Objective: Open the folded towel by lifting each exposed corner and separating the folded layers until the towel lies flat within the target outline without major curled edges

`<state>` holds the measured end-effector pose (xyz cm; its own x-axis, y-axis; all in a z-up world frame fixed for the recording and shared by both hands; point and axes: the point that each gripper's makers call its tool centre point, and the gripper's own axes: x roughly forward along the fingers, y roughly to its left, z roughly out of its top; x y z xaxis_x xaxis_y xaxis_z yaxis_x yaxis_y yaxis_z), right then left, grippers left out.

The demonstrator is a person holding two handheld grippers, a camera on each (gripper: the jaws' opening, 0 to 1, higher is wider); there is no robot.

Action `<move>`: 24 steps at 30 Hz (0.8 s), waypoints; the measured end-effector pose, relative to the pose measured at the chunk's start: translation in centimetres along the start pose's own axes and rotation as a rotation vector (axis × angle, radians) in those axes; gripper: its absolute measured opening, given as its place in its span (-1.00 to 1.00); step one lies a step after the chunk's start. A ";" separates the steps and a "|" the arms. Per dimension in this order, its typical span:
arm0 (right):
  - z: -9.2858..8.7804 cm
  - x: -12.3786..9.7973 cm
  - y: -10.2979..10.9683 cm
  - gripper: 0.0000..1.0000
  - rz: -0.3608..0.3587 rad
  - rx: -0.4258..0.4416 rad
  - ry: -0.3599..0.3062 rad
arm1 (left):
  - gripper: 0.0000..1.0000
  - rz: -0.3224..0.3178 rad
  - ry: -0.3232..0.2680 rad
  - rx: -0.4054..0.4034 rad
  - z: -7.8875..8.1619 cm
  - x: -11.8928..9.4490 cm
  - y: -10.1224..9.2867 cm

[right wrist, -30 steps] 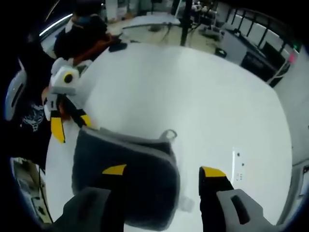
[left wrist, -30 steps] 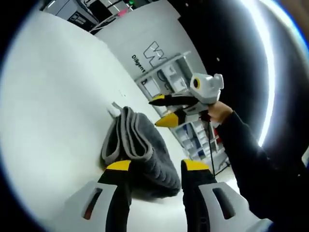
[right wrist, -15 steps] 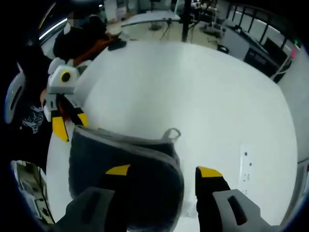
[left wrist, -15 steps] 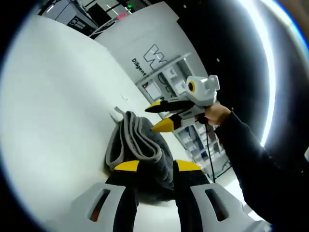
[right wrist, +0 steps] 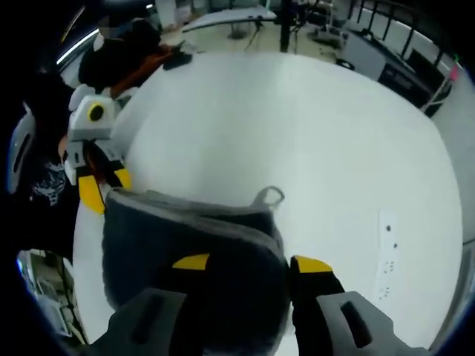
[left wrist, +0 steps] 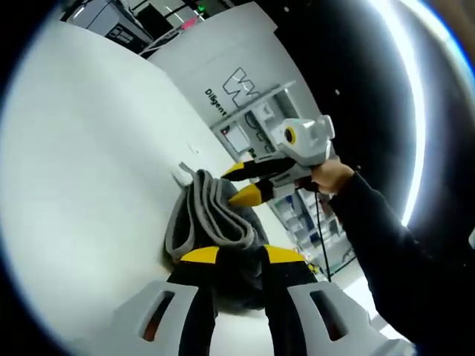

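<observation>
The thick grey folded towel with pale edging [right wrist: 185, 237] lies on the round white table [right wrist: 297, 141], directly between both grippers. The right gripper [right wrist: 241, 263] straddles its near corner, jaws nearly pinched on the layers. The left gripper [left wrist: 241, 256], at ten o'clock in the right gripper view, clamps the opposite edge. The towel's [left wrist: 215, 215] folds run toward twelve o'clock in the left gripper view.

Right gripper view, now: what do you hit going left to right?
Left gripper → folded towel → towel's hanging loop → bare white table → white strip with dots near the right edge.
</observation>
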<state>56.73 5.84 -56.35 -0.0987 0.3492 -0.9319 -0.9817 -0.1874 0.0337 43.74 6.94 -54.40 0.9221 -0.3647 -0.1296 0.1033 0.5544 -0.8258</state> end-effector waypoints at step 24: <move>2.6 -1.2 0.4 -0.25 0.004 0.026 -0.048 | -0.81 -0.014 0.002 0.014 0.2 0.0 -0.1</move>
<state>56.00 7.78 -54.26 -0.1097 0.3924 -0.9132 -0.9851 -0.1651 0.0474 43.79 7.02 -54.24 0.9195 -0.3746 -0.1191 0.1216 0.5593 -0.8200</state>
